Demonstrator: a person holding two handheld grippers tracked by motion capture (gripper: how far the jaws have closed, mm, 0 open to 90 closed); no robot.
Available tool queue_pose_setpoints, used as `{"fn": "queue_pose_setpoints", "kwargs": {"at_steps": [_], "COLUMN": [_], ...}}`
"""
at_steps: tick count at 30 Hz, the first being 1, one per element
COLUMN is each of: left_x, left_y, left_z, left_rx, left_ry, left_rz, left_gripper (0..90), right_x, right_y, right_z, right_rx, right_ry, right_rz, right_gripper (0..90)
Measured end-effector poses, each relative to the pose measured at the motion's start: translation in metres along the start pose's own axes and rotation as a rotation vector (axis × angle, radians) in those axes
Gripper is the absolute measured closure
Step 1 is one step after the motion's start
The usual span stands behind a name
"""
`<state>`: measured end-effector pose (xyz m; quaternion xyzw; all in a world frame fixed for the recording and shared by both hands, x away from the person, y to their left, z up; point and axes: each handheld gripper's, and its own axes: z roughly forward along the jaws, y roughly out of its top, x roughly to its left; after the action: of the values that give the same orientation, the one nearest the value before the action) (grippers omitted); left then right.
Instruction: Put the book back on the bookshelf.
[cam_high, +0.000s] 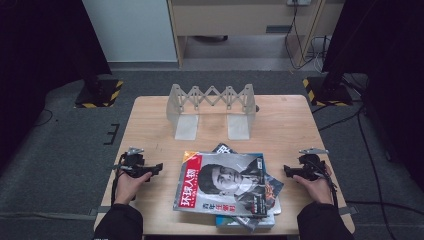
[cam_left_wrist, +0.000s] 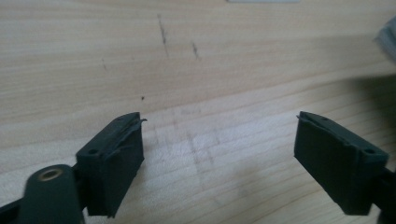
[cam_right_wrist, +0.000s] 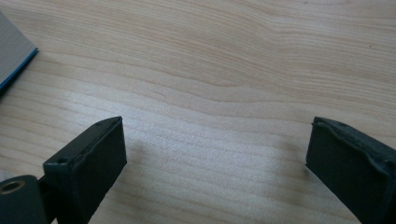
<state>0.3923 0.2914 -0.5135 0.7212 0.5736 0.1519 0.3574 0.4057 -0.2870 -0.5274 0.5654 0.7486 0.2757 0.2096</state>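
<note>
A loose pile of magazines (cam_high: 227, 189) lies at the front middle of the wooden table (cam_high: 150, 120); the top one has a red strip and a printed portrait on its cover. A grey expandable bookend rack (cam_high: 211, 107) stands empty at the back. My left gripper (cam_high: 159, 168) rests on the table left of the pile, open, with bare wood between its jaws (cam_left_wrist: 219, 140). My right gripper (cam_high: 287, 171) rests right of the pile, open as well, over bare wood (cam_right_wrist: 217, 144). A blue-edged book corner (cam_right_wrist: 14, 56) shows at the left of the right gripper view.
The table's side edges lie close outside both hands. Bare wood stretches between the pile and the rack. Beyond the table are grey carpet, two dark stands with yellow-black striped bases (cam_high: 97, 92), and cables (cam_high: 360, 130) on the floor at the right.
</note>
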Motion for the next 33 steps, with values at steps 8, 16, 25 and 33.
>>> {"fn": "queue_pose_setpoints", "kwargs": {"at_steps": [8,16,25,33], "left_x": [-0.006,-0.022,-0.037,-0.048], "left_y": [0.006,0.01,0.01,0.007], "left_z": [-0.012,-0.029,-0.043,-0.045], "left_rx": [-0.035,-0.101,-0.127,-0.109], "left_ry": [-0.026,-0.105,-0.161,-0.207], "left_rz": [-0.023,-0.02,0.012,0.032], "left_gripper": [17.3,18.0,19.4,22.3], "right_x": [0.003,0.008,0.023,0.037], "right_y": [0.007,0.014,0.023,0.028], "right_z": [-0.015,-0.029,-0.055,-0.065], "right_rx": [-0.055,-0.08,-0.161,-0.177], "right_ry": [0.022,0.038,0.067,0.103], "right_rz": [0.048,0.09,0.064,0.043], "right_gripper": [5.8,5.2,5.3,5.6]}}
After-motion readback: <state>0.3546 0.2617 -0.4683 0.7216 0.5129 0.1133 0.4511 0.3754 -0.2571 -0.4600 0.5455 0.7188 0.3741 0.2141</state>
